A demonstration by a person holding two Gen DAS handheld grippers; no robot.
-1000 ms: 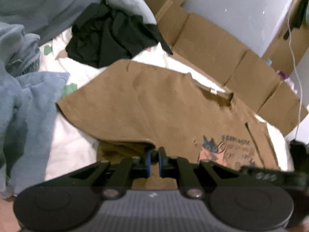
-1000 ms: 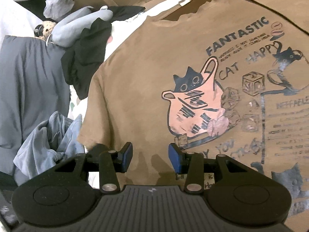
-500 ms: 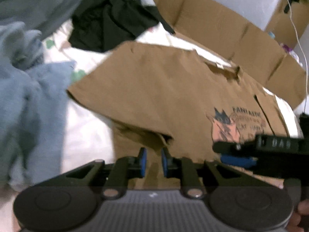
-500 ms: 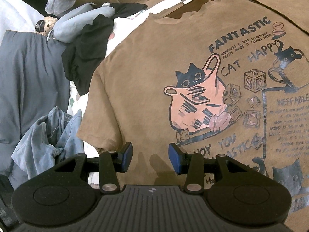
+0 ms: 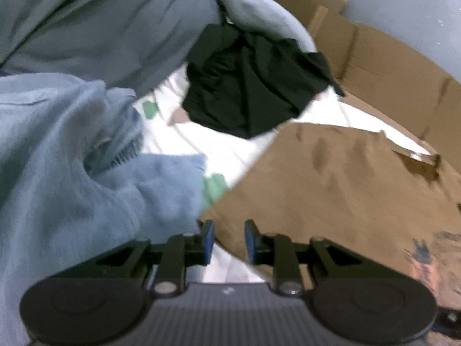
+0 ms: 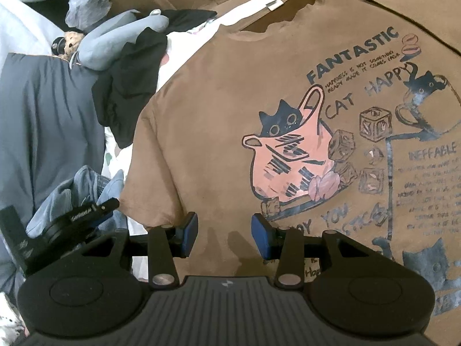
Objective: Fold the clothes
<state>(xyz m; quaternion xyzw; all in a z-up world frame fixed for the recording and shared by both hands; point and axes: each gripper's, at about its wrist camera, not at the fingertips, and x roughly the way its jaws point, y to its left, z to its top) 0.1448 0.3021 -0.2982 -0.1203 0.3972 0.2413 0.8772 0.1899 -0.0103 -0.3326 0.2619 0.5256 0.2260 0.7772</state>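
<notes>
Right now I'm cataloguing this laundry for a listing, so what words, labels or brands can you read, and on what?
"FANTASTIC": brown T-shirt, top of the print.
"CAT HAPPY": T-shirt, under that.
"INEFFABLE": T-shirt, right text block, cut off at the picture edge.
"YOU": T-shirt, low in the print; the words around it are cut off.
Small lines under "FANTASTIC" and under "INEFFABLE": too small to read surely.
White neck tag: no legible text.
Lettering on the black device at left: too blurred.
</notes>
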